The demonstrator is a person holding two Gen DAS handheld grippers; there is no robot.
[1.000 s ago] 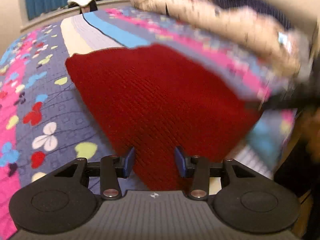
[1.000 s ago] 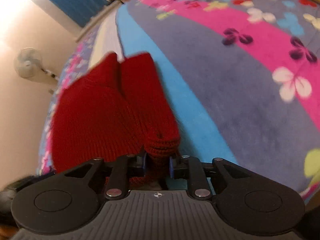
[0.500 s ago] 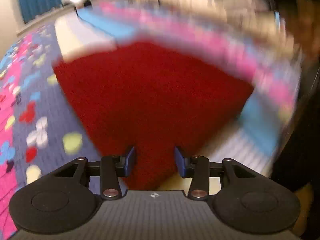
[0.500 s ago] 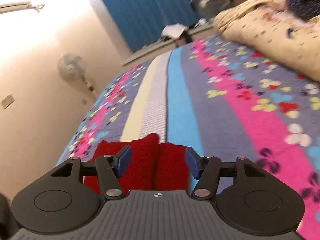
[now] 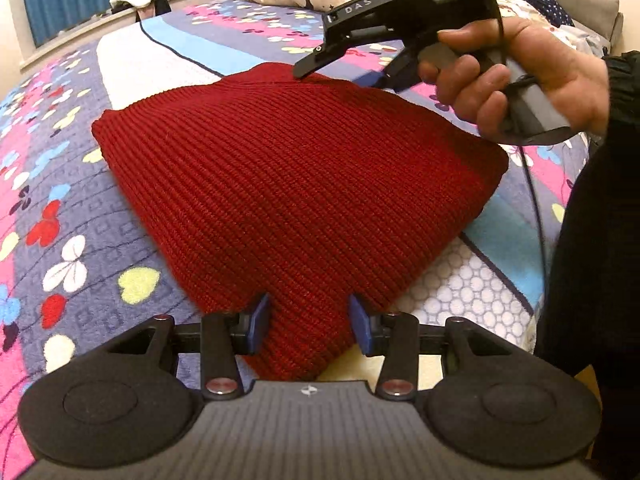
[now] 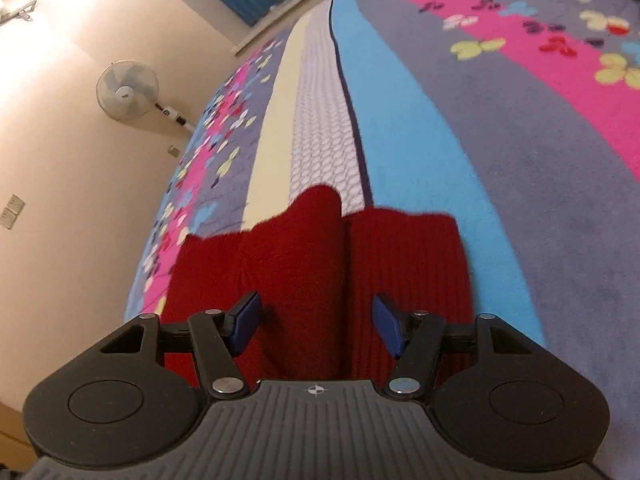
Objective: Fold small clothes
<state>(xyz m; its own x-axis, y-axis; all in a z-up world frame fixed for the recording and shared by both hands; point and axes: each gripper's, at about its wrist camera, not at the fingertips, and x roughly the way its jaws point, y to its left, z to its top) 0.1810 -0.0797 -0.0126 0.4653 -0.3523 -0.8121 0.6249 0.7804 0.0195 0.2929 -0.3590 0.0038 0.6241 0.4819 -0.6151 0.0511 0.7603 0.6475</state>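
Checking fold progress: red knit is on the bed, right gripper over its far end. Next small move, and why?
Probably lower the right gripper and close on the far edge of the red knit. Its jaws are closing but the pads are not pressing on cloth, and a ridge of knit lies between them. The left gripper straddles the near corner without pinching it, so nothing is held.
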